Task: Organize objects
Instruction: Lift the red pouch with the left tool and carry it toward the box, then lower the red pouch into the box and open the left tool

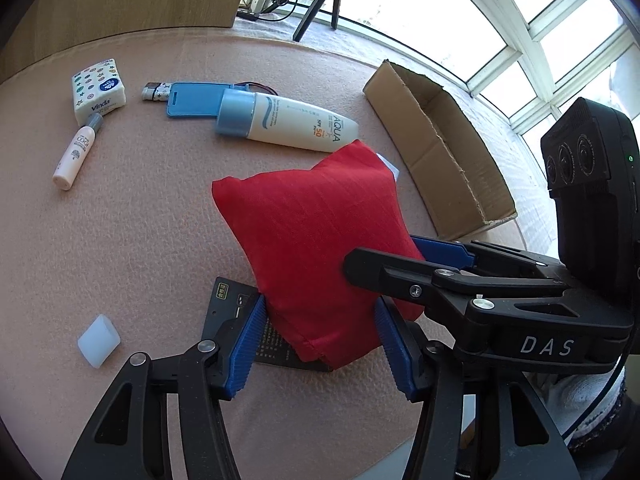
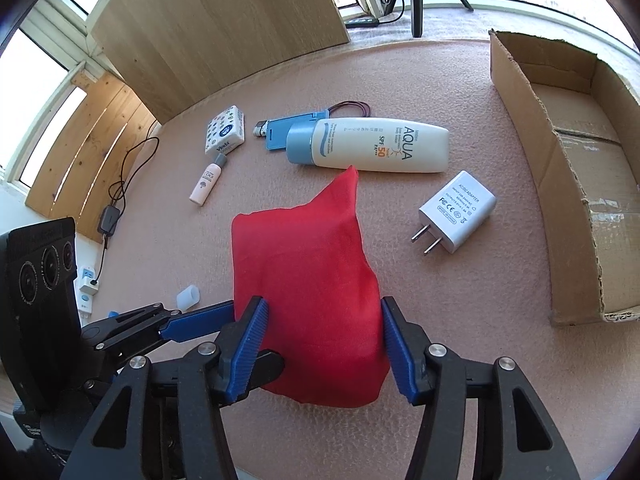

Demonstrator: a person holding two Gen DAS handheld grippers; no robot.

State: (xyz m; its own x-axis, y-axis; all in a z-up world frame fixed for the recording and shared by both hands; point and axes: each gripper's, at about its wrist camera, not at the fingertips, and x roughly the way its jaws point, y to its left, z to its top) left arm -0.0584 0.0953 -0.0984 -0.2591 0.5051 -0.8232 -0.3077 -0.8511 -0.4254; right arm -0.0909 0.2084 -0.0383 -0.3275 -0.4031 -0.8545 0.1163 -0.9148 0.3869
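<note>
Red cloth bag (image 1: pixel 316 248), frame centre, gripped by both left gripper (image 1: pixel 320 340) and right gripper (image 2: pixel 324 344). Cardboard box (image 2: pixel 568 168) at right. Sunscreen bottle (image 2: pixel 372 145) lying above centre.

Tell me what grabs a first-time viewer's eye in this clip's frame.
The red cloth pouch dominates mid-table, with both grippers, left and right, closed around its near end. Behind it lies a white AQUA sunscreen bottle, and an open cardboard box sits at the table's right.
</note>
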